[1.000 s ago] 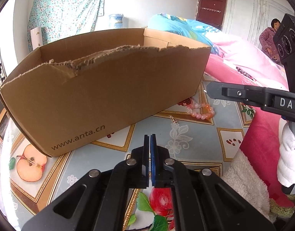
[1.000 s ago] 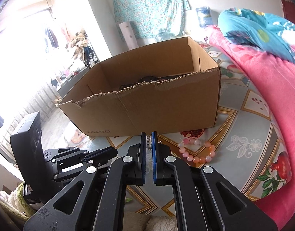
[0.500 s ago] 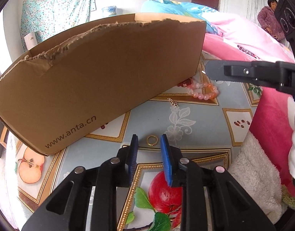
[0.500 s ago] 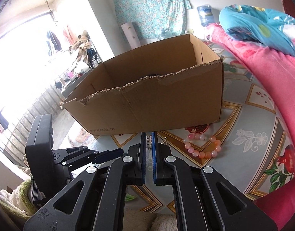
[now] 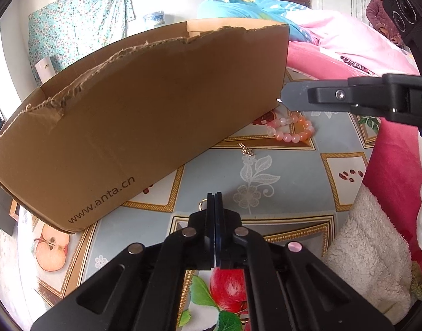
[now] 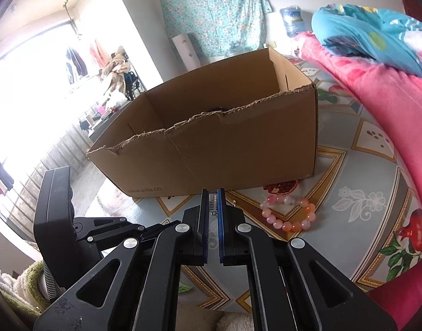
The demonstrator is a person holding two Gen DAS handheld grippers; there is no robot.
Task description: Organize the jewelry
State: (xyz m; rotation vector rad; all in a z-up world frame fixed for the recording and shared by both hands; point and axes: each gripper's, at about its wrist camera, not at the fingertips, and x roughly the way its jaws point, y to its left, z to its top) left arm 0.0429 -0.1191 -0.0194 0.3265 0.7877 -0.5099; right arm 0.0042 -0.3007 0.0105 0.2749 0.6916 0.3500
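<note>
An open cardboard box (image 5: 144,121) stands on the fruit-patterned cloth (image 5: 293,182); it also shows in the right wrist view (image 6: 224,149). My left gripper (image 5: 214,196) is shut on a small gold ring (image 5: 203,203) lying on the cloth in front of the box. My right gripper (image 6: 213,194) is shut on a small silver piece of jewelry (image 6: 212,200), held above the cloth near the box's front wall. A pink and orange bead bracelet (image 5: 292,129) lies by the box's right corner, seen too in the right wrist view (image 6: 289,215). A small gold earring (image 5: 246,149) lies near it.
A pink blanket (image 6: 382,93) and bedding lie to the right. A white fleece cloth (image 5: 368,251) is at the near right. A person (image 5: 382,13) stands far back. The right gripper's finger (image 5: 349,96) crosses the left wrist view.
My left gripper opened, came down around the gold ring and has shut on it. My right gripper stayed shut on its silver piece and barely moved.
</note>
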